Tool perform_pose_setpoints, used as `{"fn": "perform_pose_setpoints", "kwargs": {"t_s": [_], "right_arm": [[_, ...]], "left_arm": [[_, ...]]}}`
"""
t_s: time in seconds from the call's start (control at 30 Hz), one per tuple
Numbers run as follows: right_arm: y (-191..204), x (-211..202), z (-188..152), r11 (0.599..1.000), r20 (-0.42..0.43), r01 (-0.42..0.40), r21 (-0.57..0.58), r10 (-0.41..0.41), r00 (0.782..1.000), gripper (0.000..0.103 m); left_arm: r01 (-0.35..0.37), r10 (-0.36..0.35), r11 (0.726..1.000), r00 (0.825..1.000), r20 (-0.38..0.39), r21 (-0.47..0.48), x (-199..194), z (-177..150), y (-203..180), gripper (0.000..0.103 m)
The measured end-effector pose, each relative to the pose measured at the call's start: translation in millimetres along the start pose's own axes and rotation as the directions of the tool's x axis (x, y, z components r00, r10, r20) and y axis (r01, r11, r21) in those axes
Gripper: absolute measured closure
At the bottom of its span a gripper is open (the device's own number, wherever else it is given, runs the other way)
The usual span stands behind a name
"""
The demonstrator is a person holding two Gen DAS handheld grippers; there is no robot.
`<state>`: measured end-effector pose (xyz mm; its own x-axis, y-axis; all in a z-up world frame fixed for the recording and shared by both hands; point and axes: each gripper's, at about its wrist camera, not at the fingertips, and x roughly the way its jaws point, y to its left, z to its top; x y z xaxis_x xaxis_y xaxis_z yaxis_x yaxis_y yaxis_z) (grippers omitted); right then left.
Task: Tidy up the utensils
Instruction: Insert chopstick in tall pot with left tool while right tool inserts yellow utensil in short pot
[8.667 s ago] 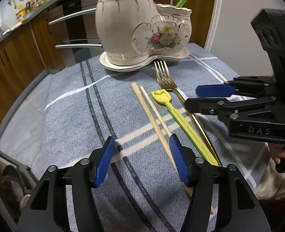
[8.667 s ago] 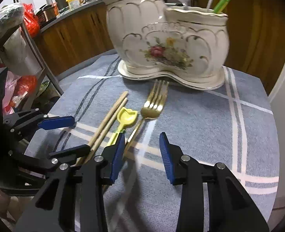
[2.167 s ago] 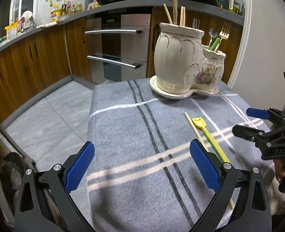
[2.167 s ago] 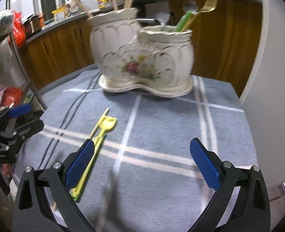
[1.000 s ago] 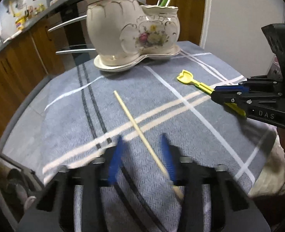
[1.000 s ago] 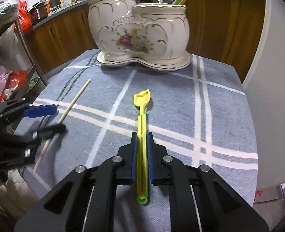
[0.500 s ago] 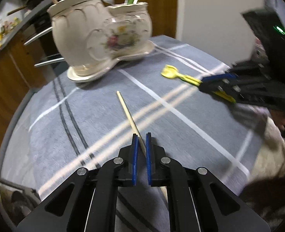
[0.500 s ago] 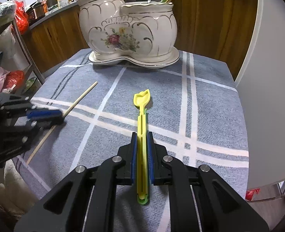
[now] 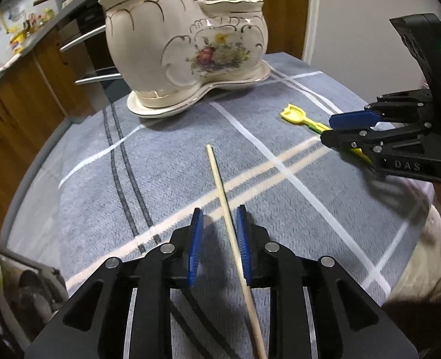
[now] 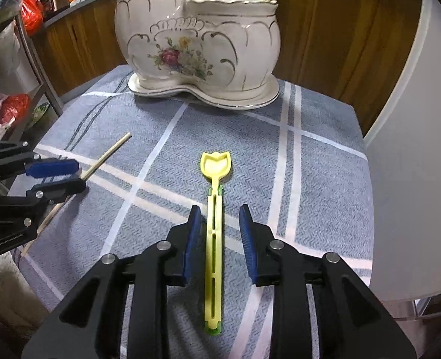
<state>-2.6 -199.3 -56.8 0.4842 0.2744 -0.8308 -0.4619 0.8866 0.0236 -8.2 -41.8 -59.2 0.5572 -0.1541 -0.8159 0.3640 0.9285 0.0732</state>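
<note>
The chopstick lies on the cloth, passing between the parted pads of the left gripper, its tip aimed at the holder. Rightward, the yellow spoon lies between the open right gripper, bowl toward the holder.

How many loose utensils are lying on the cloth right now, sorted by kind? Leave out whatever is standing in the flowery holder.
Wooden chopstick: 1
Yellow plastic spoon: 1
Total: 2 loose utensils on the striped cloth
</note>
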Motion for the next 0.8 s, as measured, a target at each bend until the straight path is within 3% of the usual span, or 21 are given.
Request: {"fn": "perform_pose_setpoints", "kwargs": {"t_s": [0.03,0.1,0.13,0.23,0.6,0.8], "right_arm": [[0,0,0,1.0,0.0,-0.006,0.0,0.006,1.0,0.077],[1,0,-1,1.0,0.006,-0.016,-0.007,0.016,1.0,0.09],[2,0,-1,1.0,0.009,-0.015,-0.01,0.015,1.0,0.093],[4,-2,-3,0.999,0.021,-0.028,-0.017,0.028,0.999,0.093],[-1,-27,-1,0.997,0.14,-0.067,0.029,0.063,0.988,0.093],[-3,-59,13,0.995,0.299,-0.093,0.039,0.077,0.951,0.093]], "left_arm": [[-0.004,0.004,1.0,1.0,0.002,-0.009,1,1,1,0.079],[-0.007,0.007,1.0,1.0,0.006,-0.018,3,2,2,0.079],[-0.006,0.006,1.0,1.0,0.008,-0.018,3,3,2,0.085],[0.001,-0.001,1.0,1.0,0.013,-0.007,3,2,6,0.096],[0.075,-0.074,0.997,0.994,0.075,-0.009,-16,-4,17,0.098],[0.108,-0.107,0.994,0.973,0.207,0.007,-43,9,25,0.098]]}}
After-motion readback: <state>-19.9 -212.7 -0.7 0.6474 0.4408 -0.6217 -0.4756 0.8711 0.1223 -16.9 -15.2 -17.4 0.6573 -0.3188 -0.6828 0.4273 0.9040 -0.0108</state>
